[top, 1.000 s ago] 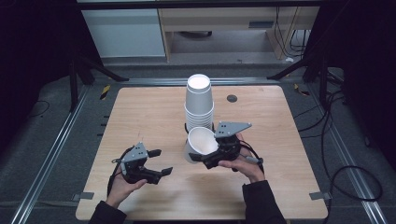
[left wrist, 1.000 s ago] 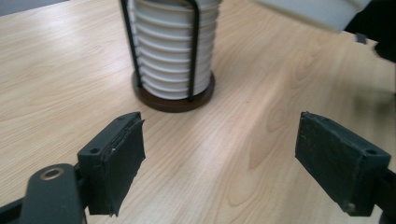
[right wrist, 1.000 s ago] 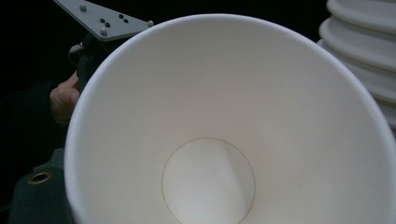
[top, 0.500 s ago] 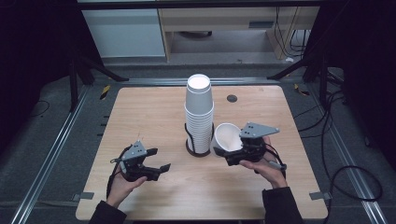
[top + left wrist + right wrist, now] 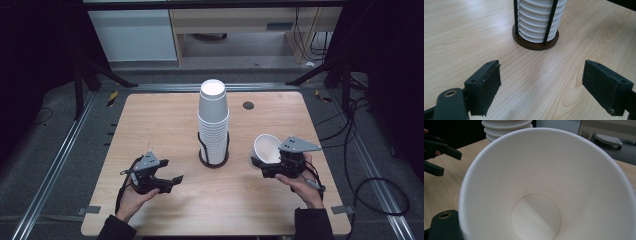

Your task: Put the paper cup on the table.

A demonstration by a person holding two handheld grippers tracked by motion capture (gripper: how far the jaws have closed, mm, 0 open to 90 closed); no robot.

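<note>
One paper cup lifted clear of the stack, held tipped on the right.

Nearest, the left gripper (image 5: 167,182) rests low over the wooden table (image 5: 150,125) with its jaws spread wide and nothing between them. The right gripper (image 5: 265,167) grasps a white paper cup (image 5: 265,147) by its wall, probably near the rim, mouth tilted toward the middle. Farther off, the stack of paper cups (image 5: 213,122) stands mouth-down in its round wire holder (image 5: 213,159). To set the cup down well, level it first and squeeze lightly, since thin paper buckles.
</note>
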